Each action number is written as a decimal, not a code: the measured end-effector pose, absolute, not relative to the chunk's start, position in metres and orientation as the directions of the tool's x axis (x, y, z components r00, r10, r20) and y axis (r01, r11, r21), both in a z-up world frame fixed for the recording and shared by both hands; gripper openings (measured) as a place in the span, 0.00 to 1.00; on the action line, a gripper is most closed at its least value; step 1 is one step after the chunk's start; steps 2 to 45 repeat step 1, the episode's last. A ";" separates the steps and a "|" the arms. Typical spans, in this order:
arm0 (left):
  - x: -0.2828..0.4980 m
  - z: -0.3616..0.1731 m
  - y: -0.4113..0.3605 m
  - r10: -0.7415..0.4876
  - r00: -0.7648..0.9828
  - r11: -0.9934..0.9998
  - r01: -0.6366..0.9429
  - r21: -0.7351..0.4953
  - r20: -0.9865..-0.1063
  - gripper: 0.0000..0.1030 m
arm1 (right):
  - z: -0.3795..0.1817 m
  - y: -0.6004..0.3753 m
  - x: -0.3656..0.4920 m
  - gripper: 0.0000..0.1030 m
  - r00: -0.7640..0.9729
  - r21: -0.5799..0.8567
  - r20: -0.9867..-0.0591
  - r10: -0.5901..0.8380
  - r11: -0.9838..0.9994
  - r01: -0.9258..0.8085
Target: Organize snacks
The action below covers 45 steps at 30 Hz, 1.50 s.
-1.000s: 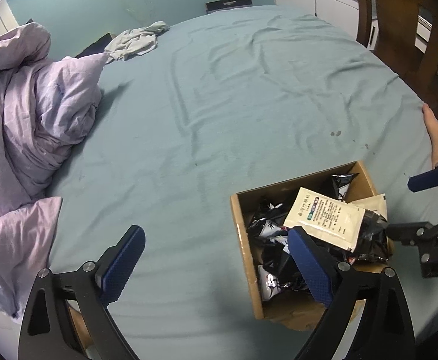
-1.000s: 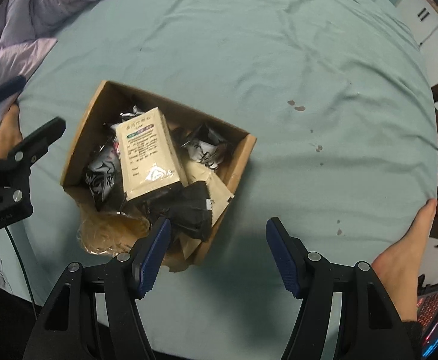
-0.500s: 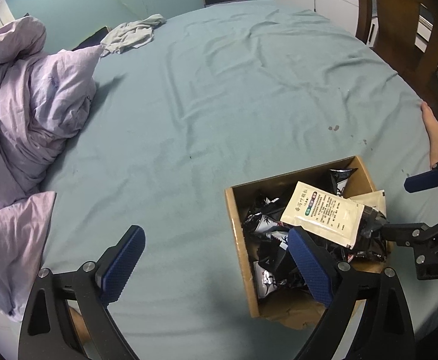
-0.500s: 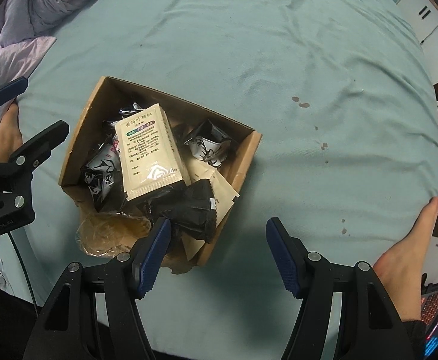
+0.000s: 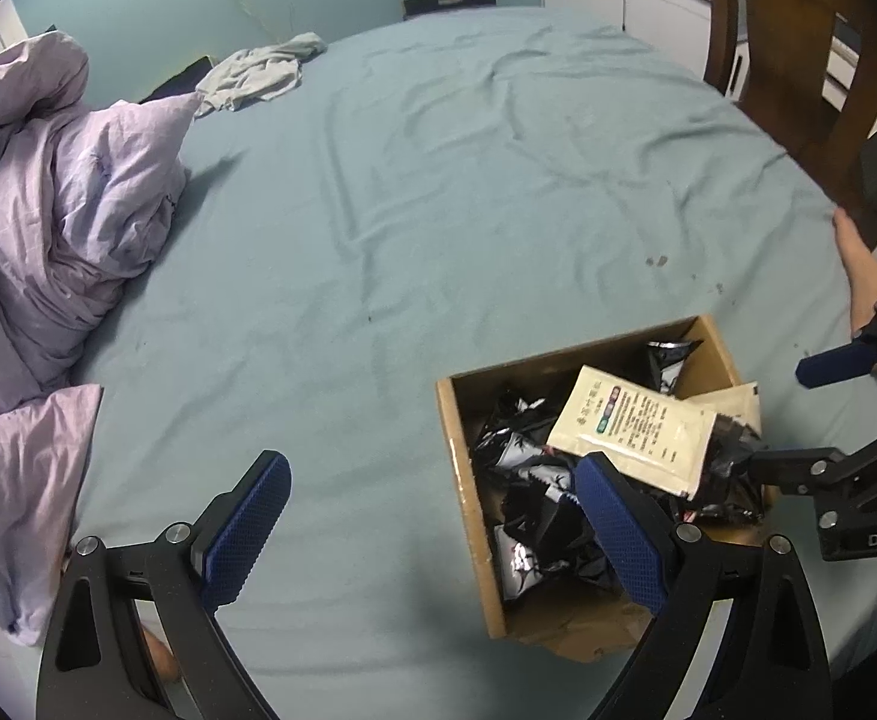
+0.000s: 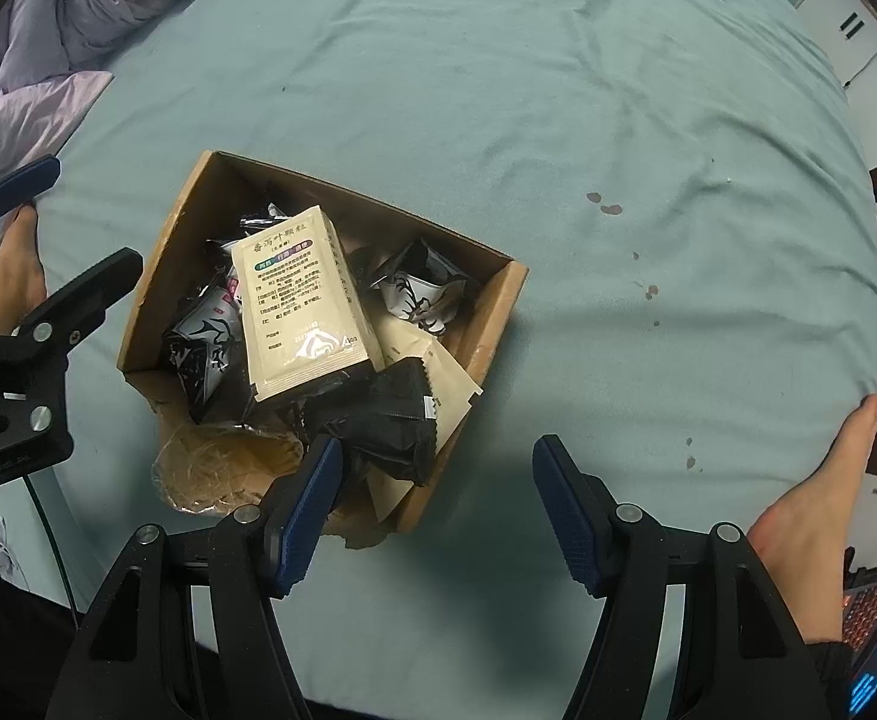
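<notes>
Hovering both claws over the bed, wide open, gripping nothing. My right claw [image 6: 432,504] sits just above the near corner of the cardboard box [image 6: 492,324]; left claw [image 5: 432,522] is at the box's left side, one finger over the contents. Snacks are all in the box: a cream packet [image 6: 303,300] lies on top, black packets [image 6: 396,420] piled under and beside it. My guess: next is picking the cream packet. Best to pinch its free near edge with the right claw, lift slowly, and avoid catching the black packet below or dragging the box across the sheet [image 6: 558,90].
</notes>
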<state>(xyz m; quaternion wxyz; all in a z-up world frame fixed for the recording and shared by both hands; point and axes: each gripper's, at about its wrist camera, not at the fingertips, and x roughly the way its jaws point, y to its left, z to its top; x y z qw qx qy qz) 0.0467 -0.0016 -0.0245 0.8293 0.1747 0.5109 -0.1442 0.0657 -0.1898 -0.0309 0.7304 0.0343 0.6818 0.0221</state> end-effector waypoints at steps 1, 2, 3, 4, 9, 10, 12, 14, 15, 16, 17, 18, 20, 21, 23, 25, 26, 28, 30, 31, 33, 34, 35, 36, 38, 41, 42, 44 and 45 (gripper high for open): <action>0.047 -0.025 -0.003 -0.063 0.430 0.897 0.421 0.138 -0.901 0.95 | -0.031 -0.190 0.066 0.63 0.069 0.080 -0.994 0.079 0.997 0.014; 0.047 -0.025 -0.003 -0.063 0.430 0.897 0.421 0.138 -0.901 0.95 | -0.031 -0.190 0.066 0.63 0.069 0.080 -0.994 0.079 0.997 0.014; 0.047 -0.025 -0.003 -0.063 0.430 0.897 0.421 0.138 -0.901 0.95 | -0.031 -0.190 0.066 0.63 0.069 0.080 -0.994 0.079 0.997 0.014; 0.047 -0.025 -0.003 -0.063 0.430 0.897 0.421 0.138 -0.901 0.95 | -0.031 -0.190 0.066 0.63 0.069 0.080 -0.994 0.079 0.997 0.014; 0.047 -0.025 -0.003 -0.063 0.430 0.897 0.421 0.138 -0.901 0.95 | -0.031 -0.190 0.066 0.63 0.069 0.080 -0.994 0.079 0.997 0.014; 0.047 -0.025 -0.003 -0.063 0.430 0.897 0.421 0.138 -0.901 0.95 | -0.031 -0.190 0.066 0.63 0.069 0.080 -0.994 0.079 0.997 0.014; 0.047 -0.025 -0.003 -0.063 0.430 0.897 0.421 0.138 -0.901 0.95 | -0.031 -0.190 0.066 0.63 0.069 0.080 -0.994 0.079 0.997 0.014; 0.047 -0.025 -0.003 -0.063 0.430 0.897 0.421 0.138 -0.901 0.95 | -0.031 -0.190 0.066 0.63 0.069 0.080 -0.994 0.079 0.997 0.014; 0.047 -0.025 -0.003 -0.063 0.430 0.897 0.421 0.138 -0.901 0.95 | -0.031 -0.190 0.066 0.63 0.069 0.080 -0.994 0.079 0.997 0.014; 0.047 -0.025 -0.003 -0.063 0.430 0.897 0.421 0.138 -0.901 0.95 | -0.031 -0.190 0.066 0.63 0.069 0.080 -0.994 0.079 0.997 0.014; 0.047 -0.025 -0.003 -0.063 0.430 0.897 0.421 0.138 -0.901 0.95 | -0.031 -0.190 0.066 0.63 0.069 0.080 -0.994 0.079 0.997 0.014; 0.047 -0.025 -0.003 -0.063 0.430 0.897 0.421 0.138 -0.901 0.95 | -0.031 -0.190 0.066 0.63 0.069 0.080 -0.994 0.079 0.997 0.014; 0.047 -0.025 -0.003 -0.063 0.430 0.897 0.421 0.138 -0.901 0.95 | -0.031 -0.190 0.066 0.63 0.069 0.080 -0.994 0.079 0.997 0.014; 0.047 -0.025 -0.003 -0.063 0.430 0.897 0.421 0.138 -0.901 0.95 | -0.031 -0.190 0.066 0.63 0.069 0.080 -0.994 0.079 0.997 0.014; 0.047 -0.025 -0.003 -0.063 0.430 0.897 0.421 0.138 -0.901 0.95 | -0.031 -0.190 0.066 0.63 0.069 0.080 -0.994 0.079 0.997 0.014; 0.047 -0.025 -0.003 -0.063 0.430 0.897 0.421 0.138 -0.901 0.95 | -0.031 -0.190 0.066 0.63 0.069 0.080 -0.994 0.079 0.997 0.014; 0.047 -0.025 -0.003 -0.063 0.430 0.897 0.421 0.138 -0.901 0.95 | -0.031 -0.190 0.066 0.63 0.069 0.080 -0.994 0.079 0.997 0.014; 0.047 -0.025 -0.003 -0.063 0.430 0.897 0.421 0.138 -0.901 0.95 | -0.031 -0.190 0.066 0.63 0.069 0.080 -0.994 0.079 0.997 0.014; 0.047 -0.025 -0.003 -0.063 0.430 0.897 0.421 0.138 -0.901 0.95 | -0.031 -0.190 0.066 0.63 0.069 0.080 -0.994 0.079 0.997 0.014; 0.047 -0.025 -0.003 -0.063 0.430 0.897 0.421 0.138 -0.901 0.95 | -0.031 -0.190 0.066 0.63 0.069 0.080 -0.994 0.079 0.997 0.014; 0.047 -0.025 -0.003 -0.063 0.430 0.897 0.421 0.138 -0.901 0.95 | -0.031 -0.190 0.066 0.63 0.069 0.080 -0.994 0.079 0.997 0.014; 0.047 -0.025 -0.003 -0.063 0.430 0.897 0.421 0.138 -0.901 0.95 | -0.031 -0.190 0.066 0.63 0.069 0.080 -0.994 0.079 0.997 0.014; 0.047 -0.025 -0.003 -0.063 0.430 0.897 0.421 0.138 -0.901 0.95 | -0.031 -0.190 0.066 0.63 0.069 0.080 -0.994 0.079 0.997 0.014; 0.047 -0.025 -0.003 -0.063 0.430 0.897 0.421 0.138 -0.901 0.95 | -0.031 -0.190 0.066 0.63 0.069 0.080 -0.994 0.079 0.997 0.014; 0.047 -0.025 -0.003 -0.063 0.430 0.897 0.421 0.138 -0.901 0.95 | -0.031 -0.190 0.066 0.63 0.069 0.080 -0.994 0.079 0.997 0.014; 0.047 -0.025 -0.003 -0.063 0.430 0.897 0.421 0.138 -0.901 0.95 | -0.031 -0.190 0.066 0.63 0.069 0.080 -0.994 0.079 0.997 0.014; 0.047 -0.025 -0.003 -0.063 0.430 0.897 0.421 0.138 -0.901 0.95 | -0.031 -0.190 0.066 0.63 0.069 0.080 -0.994 0.079 0.997 0.014; 0.047 -0.025 -0.003 -0.063 0.430 0.897 0.421 0.138 -0.901 0.95 | -0.031 -0.190 0.066 0.63 0.069 0.080 -0.994 0.079 0.997 0.014; 0.047 -0.025 -0.003 -0.063 0.430 0.897 0.421 0.138 -0.901 0.95 | -0.031 -0.190 0.066 0.63 0.069 0.080 -0.994 0.079 0.997 0.014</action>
